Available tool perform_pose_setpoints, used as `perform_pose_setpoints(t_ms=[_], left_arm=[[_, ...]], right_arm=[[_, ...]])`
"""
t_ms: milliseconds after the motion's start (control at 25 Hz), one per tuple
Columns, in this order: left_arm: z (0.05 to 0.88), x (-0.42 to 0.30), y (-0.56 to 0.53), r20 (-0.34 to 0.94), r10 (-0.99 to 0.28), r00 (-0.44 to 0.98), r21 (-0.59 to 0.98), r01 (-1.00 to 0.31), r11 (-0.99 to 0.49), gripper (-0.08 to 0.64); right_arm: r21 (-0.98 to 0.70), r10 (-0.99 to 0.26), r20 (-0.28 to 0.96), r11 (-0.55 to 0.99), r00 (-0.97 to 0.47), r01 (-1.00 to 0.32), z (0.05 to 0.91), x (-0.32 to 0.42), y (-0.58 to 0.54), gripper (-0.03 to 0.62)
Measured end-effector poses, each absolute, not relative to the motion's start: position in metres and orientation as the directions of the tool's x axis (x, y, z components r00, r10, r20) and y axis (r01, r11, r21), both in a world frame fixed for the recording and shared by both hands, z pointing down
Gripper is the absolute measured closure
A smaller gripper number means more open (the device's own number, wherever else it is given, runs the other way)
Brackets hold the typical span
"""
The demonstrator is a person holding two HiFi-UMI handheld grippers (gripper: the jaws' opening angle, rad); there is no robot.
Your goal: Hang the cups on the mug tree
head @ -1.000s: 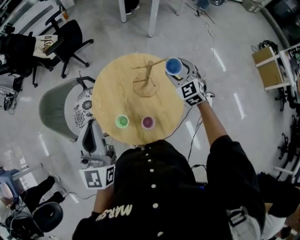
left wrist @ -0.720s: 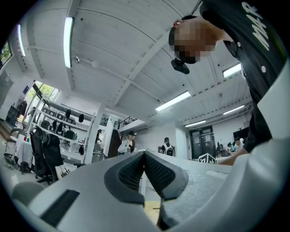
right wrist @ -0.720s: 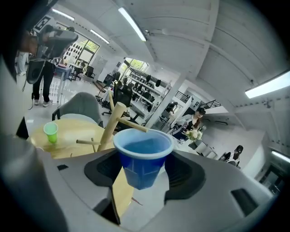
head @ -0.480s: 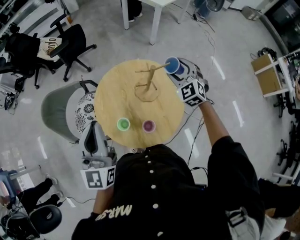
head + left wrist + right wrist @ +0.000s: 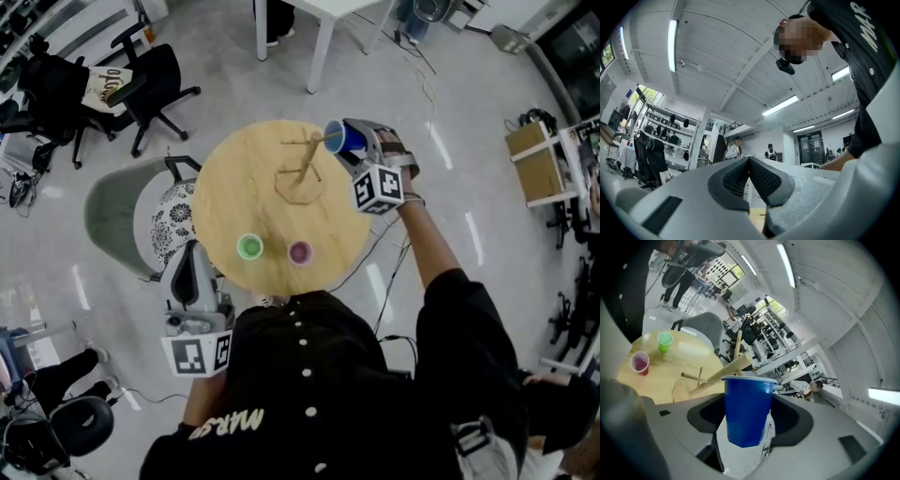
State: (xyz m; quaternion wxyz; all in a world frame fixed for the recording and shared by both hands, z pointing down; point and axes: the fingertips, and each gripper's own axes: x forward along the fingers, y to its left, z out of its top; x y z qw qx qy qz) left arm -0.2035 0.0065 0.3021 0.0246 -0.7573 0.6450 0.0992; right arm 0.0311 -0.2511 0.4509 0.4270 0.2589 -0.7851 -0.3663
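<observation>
Blue plastic cup [image 5: 345, 137]: grasped in the jaws of the right gripper [image 5: 749, 414], mouth held at a slanting peg [image 5: 314, 142] of the wooden mug tree [image 5: 302, 171] on the round wooden desk [image 5: 234, 192]. The rim is best centred on the peg tip and slid well down before release. Left gripper [image 5: 749, 165]: jaws clenched, nothing held.

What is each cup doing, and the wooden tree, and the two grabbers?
Blue cup: held sideways, mouth by a peg tip, not hung.
Green cup: upright on the table.
Pink cup: upright on the table.
Mug tree: standing, pegs bare.
Right gripper: shut on the blue cup.
Left gripper: shut, empty.
</observation>
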Motion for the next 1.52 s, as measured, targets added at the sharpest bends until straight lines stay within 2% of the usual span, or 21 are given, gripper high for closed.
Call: perform_pose_setpoints(t_ms=[160, 400, 720, 840, 1080, 1200, 1400, 1520], left_arm=[[0.302, -0.207, 0.007, -0.178, -0.974, 0.141, 0.093, -0.983, -0.16, 0.565], [0.3, -0.203, 0.008, -0.166, -0.976, 0.142, 0.091, -0.983, -0.158, 0.565], [0.299, -0.199, 0.007, -0.161, -0.977, 0.139, 0.091, -0.984, -0.155, 0.565], [0.299, -0.198, 0.005, -0.161, -0.977, 0.14, 0.091, -0.984, -0.156, 0.565], [0.301, -0.196, 0.005, -0.159, -0.976, 0.151, 0.093, -0.982, -0.167, 0.565], [0.3, -0.193, 0.002, -0.159, -0.974, 0.162, 0.092, -0.98, -0.178, 0.565], [0.299, -0.187, -0.004, -0.158, -0.97, 0.182, 0.071, -0.978, -0.195, 0.565], [0.298, -0.181, -0.007, -0.165, -0.967, 0.193, 0.043, -0.978, -0.203, 0.565]], right_arm=[[0.837, -0.729, 0.465, 0.547, -0.502, -0.019, 0.452, 0.022, -0.25, 0.298], [0.904, -0.763, 0.426, 0.374, -0.487, 0.205, 0.454, 0.017, -0.248, 0.304], [0.901, -0.756, 0.433, 0.349, -0.491, 0.258, 0.46, 0.019, -0.245, 0.294], [0.897, -0.746, 0.441, 0.358, -0.5, 0.257, 0.464, 0.019, -0.243, 0.239], [0.901, -0.743, 0.432, 0.379, -0.512, 0.21, 0.461, 0.021, -0.238, 0.213], [0.887, -0.73, 0.445, 0.44, -0.519, 0.141, 0.46, 0.027, -0.233, 0.199], [0.824, -0.726, 0.438, 0.56, -0.531, -0.086, 0.452, 0.05, -0.218, 0.178], [0.653, -0.717, 0.391, 0.658, -0.576, -0.375, 0.44, 0.07, -0.201, 0.175]])
